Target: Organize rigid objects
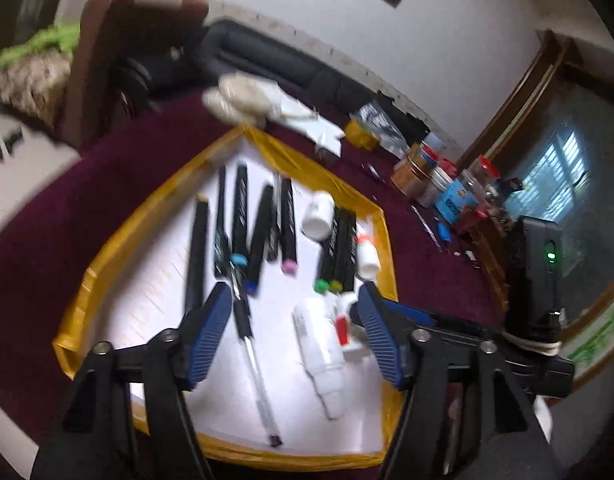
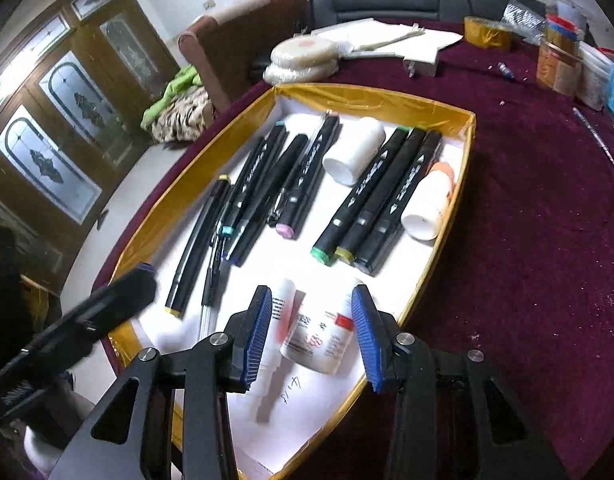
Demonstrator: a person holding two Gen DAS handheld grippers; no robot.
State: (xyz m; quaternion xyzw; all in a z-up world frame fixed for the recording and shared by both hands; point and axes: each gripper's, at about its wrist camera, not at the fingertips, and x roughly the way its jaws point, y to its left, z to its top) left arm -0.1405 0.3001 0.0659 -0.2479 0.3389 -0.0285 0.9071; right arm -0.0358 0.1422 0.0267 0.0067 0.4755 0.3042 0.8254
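Desk [image 2: 527, 240], round, covered in dark maroon velvet cloth; carries all items below.

Tray [image 2: 465, 148], shallow rectangular box, white floor, walls wrapped in glossy yellow tape; sits on the desk's near side.

Left gripper [image 1: 293, 312], black frame with blue ribbed pads; jaws wide, holding nothing, poised over the tray's near end. It also shows at the left margin of the right wrist view [image 2: 119, 300].

Right gripper [image 2: 313, 316], same make; jaws wide, holding nothing, standing either side of the labelled bottle without visible contact.

Black marker pens, two groups laid lengthwise in the tray: a loose group toward the left wall [image 2: 263, 184], caps turquoise, pink and yellow; three side by side toward the right wall [image 2: 381, 196], caps green, yellow and dark.

White plastic bottle with red-and-black printed label [image 2: 321, 332], lying at the tray's near end.

Plain white bottle [image 2: 353, 152], lying between the two marker groups.

White bottle with orange cap [image 2: 429, 200], against the right wall.

Clear ballpoint pen [image 1: 255, 356], lying near the left wall.

Yellow tape roll [image 2: 487, 32], at the desk's far edge.
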